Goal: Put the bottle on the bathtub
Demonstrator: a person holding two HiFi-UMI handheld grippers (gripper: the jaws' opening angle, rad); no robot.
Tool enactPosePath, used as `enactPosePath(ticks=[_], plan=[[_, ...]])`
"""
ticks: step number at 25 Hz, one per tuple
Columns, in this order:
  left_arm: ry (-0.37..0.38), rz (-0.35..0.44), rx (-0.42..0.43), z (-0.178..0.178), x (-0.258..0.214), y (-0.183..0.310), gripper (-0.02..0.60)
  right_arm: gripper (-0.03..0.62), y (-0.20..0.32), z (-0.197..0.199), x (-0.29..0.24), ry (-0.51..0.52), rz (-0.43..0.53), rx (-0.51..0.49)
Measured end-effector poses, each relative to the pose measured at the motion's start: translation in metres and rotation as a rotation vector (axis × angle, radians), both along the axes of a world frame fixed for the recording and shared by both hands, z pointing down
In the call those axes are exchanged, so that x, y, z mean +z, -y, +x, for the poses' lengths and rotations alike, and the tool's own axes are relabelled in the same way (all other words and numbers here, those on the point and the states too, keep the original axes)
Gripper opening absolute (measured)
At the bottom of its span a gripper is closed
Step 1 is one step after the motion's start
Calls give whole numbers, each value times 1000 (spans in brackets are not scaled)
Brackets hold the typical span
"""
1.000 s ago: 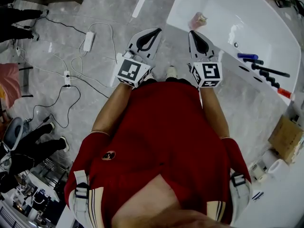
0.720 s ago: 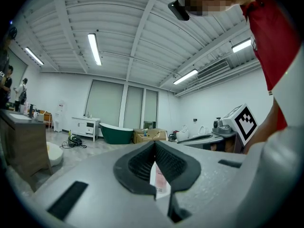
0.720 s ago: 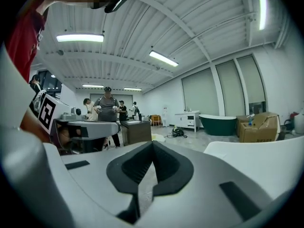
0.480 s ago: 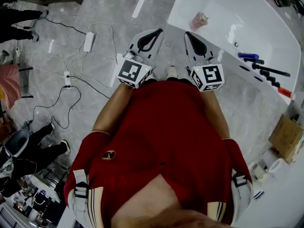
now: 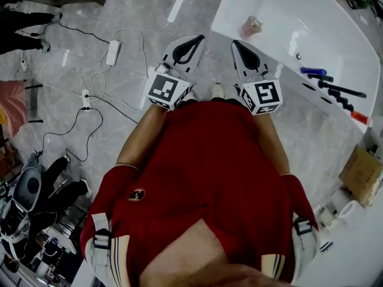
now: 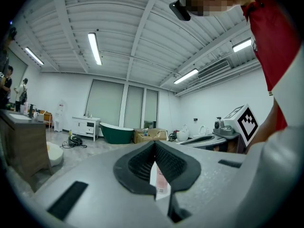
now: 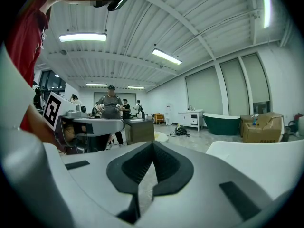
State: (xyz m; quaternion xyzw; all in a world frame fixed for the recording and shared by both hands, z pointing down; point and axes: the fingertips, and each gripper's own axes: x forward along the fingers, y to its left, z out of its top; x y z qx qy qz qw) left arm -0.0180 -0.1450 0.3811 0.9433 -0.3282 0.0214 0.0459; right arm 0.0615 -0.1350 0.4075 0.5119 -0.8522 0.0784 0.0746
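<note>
Your left gripper (image 5: 196,40) is clamped on the bottle (image 6: 160,182). Only a white-and-pink sliver shows in the seam between the pads, with its long axis running along the jaws toward the tips. Which end leads, I can't tell. Your right gripper (image 5: 237,44) is closed with nothing in it, and grey floor shows through its slit. Ahead of the left gripper is bare marble floor (image 5: 131,17), and cables (image 5: 90,94) trail off to its left. The white bathtub (image 5: 311,23) has its near rim just ahead of the right gripper's tips and stretches away to that gripper's right, basin wide open. The count is one bottle, one bathtub at hand and one pink object (image 5: 251,24) lying in it. The two grippers are side by side, apart.
</note>
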Motion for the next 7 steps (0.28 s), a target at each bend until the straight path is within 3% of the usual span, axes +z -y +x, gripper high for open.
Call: enactPosePath(ticks=[7], plan=[[7, -5, -4, 4, 2, 3, 8, -2, 2, 8, 4, 10, -11, 8]])
